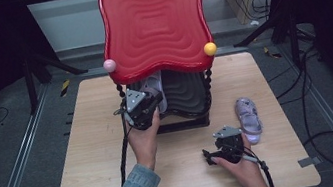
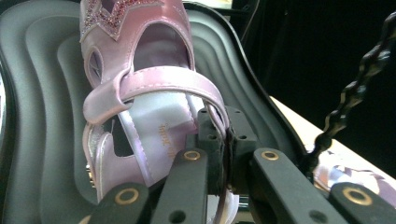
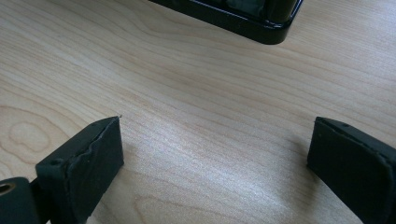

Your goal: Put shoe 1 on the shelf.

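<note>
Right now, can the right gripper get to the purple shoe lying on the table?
Probably yes. The right gripper is open, with bare table under it, and the purple shoe lies just beside it with nothing between them. The hand would need to turn it toward the shoe first.

Your table is pale, smooth wood grain. On it, the case's red lid looks like glossy ridged plastic; its tray matt grey. The sandal shows satiny lilac straps.

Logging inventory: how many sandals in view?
2. One sandal sits over the black lower shelf, clamped by the left tongs. The other sandal lies on the table beside the right tongs. None hidden, apparently.
</note>
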Motion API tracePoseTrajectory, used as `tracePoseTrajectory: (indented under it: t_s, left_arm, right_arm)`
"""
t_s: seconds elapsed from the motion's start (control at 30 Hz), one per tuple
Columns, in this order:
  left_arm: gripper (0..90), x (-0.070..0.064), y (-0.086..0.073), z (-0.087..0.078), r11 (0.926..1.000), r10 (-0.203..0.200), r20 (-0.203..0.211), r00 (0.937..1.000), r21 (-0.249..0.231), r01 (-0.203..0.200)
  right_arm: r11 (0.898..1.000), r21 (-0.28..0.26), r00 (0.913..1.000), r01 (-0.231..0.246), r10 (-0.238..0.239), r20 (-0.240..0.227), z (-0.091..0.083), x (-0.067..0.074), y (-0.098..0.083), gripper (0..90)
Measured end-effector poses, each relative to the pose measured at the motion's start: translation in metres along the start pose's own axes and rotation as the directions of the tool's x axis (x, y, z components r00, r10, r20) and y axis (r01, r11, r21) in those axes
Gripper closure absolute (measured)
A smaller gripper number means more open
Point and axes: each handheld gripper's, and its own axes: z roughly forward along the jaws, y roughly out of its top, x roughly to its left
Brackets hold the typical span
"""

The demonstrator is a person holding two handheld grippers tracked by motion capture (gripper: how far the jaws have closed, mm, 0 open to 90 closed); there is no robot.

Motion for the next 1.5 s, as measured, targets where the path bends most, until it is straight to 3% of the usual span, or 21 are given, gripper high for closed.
tracePoseTrajectory:
  t_s: [0.37,0.87,1.13,1.5]
  left_arm:
    - [86.5,0.002,-0.004,0.011,0.9994,0.034,-0.073,0.9968,-0.005,-0.034]
    - [86.5,0.006,-0.011,0.019,0.9995,0.025,-0.116,0.9929,0.022,-0.022]
    - [86.5,0.002,-0.014,0.021,0.9993,0.026,-0.115,0.9930,0.028,-0.023]
    - [86.5,-0.002,-0.014,0.023,0.9997,-0.024,-0.109,0.9938,0.007,0.025]
  right_arm:
    - [1.000,0.001,1.0000,0.000,0.000,0.000,0.000,0.000,0.000,3.8]
    - [1.000,0.002,1.0000,-0.002,0.002,-0.001,0.000,0.000,0.000,3.8]
    - [1.000,0.002,1.0000,-0.002,0.002,-0.001,0.000,0.000,0.000,3.8]
    - [1.000,0.002,1.0000,-0.001,0.001,-0.003,0.000,0.000,0.000,3.8]
